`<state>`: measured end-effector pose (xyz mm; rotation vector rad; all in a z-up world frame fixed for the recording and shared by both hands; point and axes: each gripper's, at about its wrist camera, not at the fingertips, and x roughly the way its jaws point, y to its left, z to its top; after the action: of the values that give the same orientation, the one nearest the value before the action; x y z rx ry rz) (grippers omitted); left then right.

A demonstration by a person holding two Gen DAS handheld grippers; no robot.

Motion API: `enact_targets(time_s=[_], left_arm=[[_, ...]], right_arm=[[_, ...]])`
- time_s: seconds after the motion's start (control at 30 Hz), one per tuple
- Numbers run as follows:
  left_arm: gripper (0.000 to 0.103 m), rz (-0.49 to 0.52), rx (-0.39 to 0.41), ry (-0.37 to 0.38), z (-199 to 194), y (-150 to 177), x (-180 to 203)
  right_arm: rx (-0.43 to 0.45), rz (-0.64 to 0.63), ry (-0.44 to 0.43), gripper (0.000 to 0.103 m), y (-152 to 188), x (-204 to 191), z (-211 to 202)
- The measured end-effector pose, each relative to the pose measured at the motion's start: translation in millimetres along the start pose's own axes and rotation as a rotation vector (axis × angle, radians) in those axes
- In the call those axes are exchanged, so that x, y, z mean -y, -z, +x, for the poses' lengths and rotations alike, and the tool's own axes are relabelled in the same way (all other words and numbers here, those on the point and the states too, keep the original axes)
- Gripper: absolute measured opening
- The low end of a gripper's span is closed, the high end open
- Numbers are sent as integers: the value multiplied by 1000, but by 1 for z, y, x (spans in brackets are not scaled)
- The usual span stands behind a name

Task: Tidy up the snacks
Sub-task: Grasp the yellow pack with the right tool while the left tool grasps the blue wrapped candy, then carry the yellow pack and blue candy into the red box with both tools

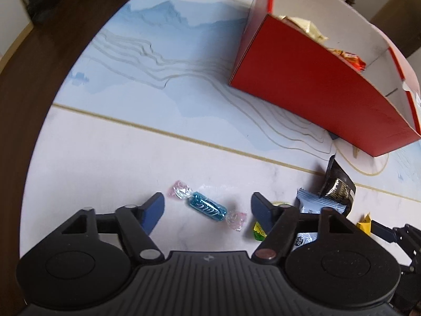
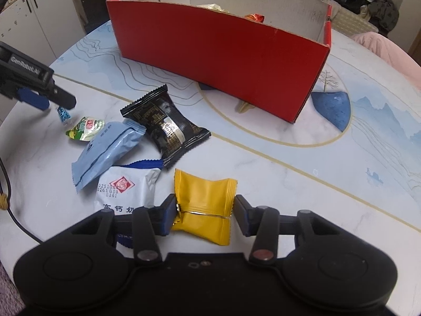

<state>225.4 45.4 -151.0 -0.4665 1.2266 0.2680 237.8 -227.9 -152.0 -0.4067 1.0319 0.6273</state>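
Straddling a yellow packet [image 2: 204, 205], the right gripper [image 2: 204, 214] sits at six o'clock in its own view, its two pads right at the packet's creased sides. The left pad seems to touch the wrapper; whether the right one presses cannot be told for sure. The packet lies flat on the table [image 2: 302, 184].

At ten o'clock from the yellow packet lies a white packet [image 2: 126, 187] with a red diamond mark, partly under the gripper's left finger. A pale blue packet [image 2: 105, 155] overlaps its upper edge, and a black packet [image 2: 165, 123] rests at eleven o'clock, touching the blue one. A small green packet [image 2: 85, 128] lies just beside the blue packet's far end.

The left gripper [image 1: 208, 208] points down at the table with its jaws apart, a blue candy [image 1: 208, 206] with clear twisted ends lying between the pads, touched by neither. In the right wrist view this gripper [image 2: 56, 102] shows at nine o'clock.

The red box [image 1: 315, 87] stands open-topped at one o'clock in the left wrist view, well apart from the candy, with a gold wrapper [image 1: 307, 27] and an orange wrapper [image 1: 350, 58] peeking over its wall.
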Motion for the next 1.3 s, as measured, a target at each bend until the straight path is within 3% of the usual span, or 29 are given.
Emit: enact_targets(time_s=[0.2, 0.37, 0.47, 0.6, 0.93, 1.3], left_arm=[[57, 14, 11, -33, 4, 0, 5], [33, 90, 28, -86, 3, 4, 14], [25, 141, 44, -102, 2, 8, 16], [12, 138, 37, -72, 1, 6, 8], [12, 118, 55, -13, -15, 7, -7], [12, 191, 144, 70, -69, 5, 11]], right_arm=[[30, 26, -12, 46, 0, -3, -8], [47, 44, -6, 46, -1, -5, -12], [55, 60, -2, 46, -1, -5, -15], [59, 82, 18, 45, 1, -6, -17], [92, 189, 62, 45, 4, -7, -35], [182, 244, 69, 45, -13, -17, -75]])
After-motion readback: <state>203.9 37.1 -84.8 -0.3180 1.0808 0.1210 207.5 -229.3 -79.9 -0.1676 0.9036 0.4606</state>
